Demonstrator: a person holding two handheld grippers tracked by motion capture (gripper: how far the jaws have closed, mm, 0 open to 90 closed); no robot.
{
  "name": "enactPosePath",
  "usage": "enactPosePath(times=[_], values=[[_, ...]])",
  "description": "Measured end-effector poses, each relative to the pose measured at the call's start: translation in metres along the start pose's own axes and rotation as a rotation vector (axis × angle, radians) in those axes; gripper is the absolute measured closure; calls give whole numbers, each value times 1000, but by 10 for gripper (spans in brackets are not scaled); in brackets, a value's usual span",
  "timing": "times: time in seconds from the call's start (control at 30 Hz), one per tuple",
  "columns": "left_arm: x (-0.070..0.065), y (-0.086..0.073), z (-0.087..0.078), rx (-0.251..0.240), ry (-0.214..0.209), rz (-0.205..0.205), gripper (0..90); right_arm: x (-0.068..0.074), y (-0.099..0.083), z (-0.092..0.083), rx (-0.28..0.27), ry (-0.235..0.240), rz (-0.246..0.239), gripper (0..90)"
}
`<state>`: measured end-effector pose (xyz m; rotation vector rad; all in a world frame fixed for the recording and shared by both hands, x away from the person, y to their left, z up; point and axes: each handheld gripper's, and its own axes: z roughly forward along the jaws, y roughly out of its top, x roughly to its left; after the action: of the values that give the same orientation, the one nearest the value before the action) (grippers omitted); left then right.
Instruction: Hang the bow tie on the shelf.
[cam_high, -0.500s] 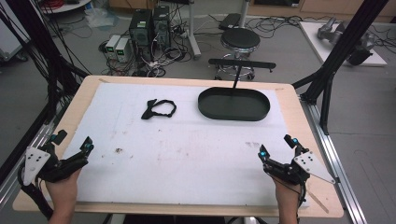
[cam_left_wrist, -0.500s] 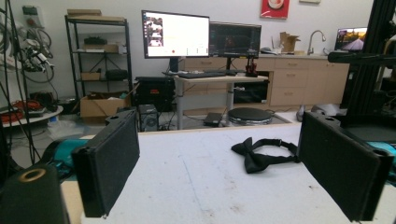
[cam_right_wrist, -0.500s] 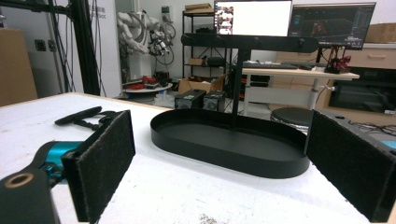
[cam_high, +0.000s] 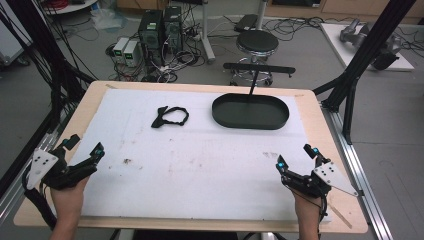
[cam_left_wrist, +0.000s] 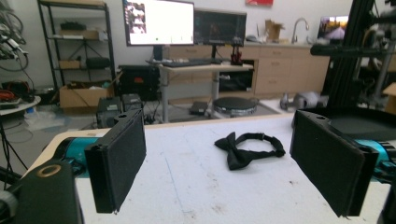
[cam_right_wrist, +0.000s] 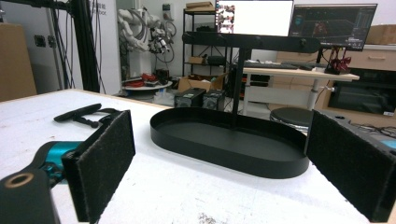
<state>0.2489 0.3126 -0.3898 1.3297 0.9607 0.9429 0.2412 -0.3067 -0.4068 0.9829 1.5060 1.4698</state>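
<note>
Even, bright indoor light falls from overhead, so shadows on the white surface (cam_high: 200, 165) are faint and soft. In both gripper views the glowing monitors (cam_left_wrist: 159, 22) blow out to near white. Those views are soft: the near black fingers (cam_left_wrist: 119, 158) blur slightly, and straight lines bow toward the edges.

A: In the left gripper view the tray (cam_left_wrist: 355, 122) is half hidden behind the right jaw, and the edge cuts it.

B: In the right gripper view the bow tie (cam_right_wrist: 79, 113) is partly hidden behind the left jaw.
</note>
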Motion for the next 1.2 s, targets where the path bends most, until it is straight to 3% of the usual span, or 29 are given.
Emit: enactPosePath(times=[0.17,0.27,0.3,0.37,0.5,0.73,0.77,0.87,0.9,0.97,1.2], values=[[-9,14,21,31,-52,27,184,0,1,-1,-6,-3,1,77],[-13,19,35,70,-86,36,188,0,1,-1,-5,-2,-1,77],[-16,23,49,110,-109,53,188,1,1,-1,-4,0,2,77],[-19,24,56,126,-115,67,188,1,1,0,-2,1,-9,77],[-30,27,85,193,-128,89,199,1,0,1,7,2,-11,77],[-34,27,120,277,-111,57,203,2,-1,2,11,6,-9,77],[-34,27,133,309,-107,30,204,2,-1,3,14,8,-14,77],[-34,27,150,351,-111,-15,203,2,-1,3,12,12,-17,77],[-34,27,150,351,-111,-15,204,3,-1,4,14,13,-13,77],[-36,28,166,392,-94,3,208,3,-1,4,14,15,-11,77],[-38,22,200,474,-83,-15,238,2,-1,4,11,17,-6,77]])
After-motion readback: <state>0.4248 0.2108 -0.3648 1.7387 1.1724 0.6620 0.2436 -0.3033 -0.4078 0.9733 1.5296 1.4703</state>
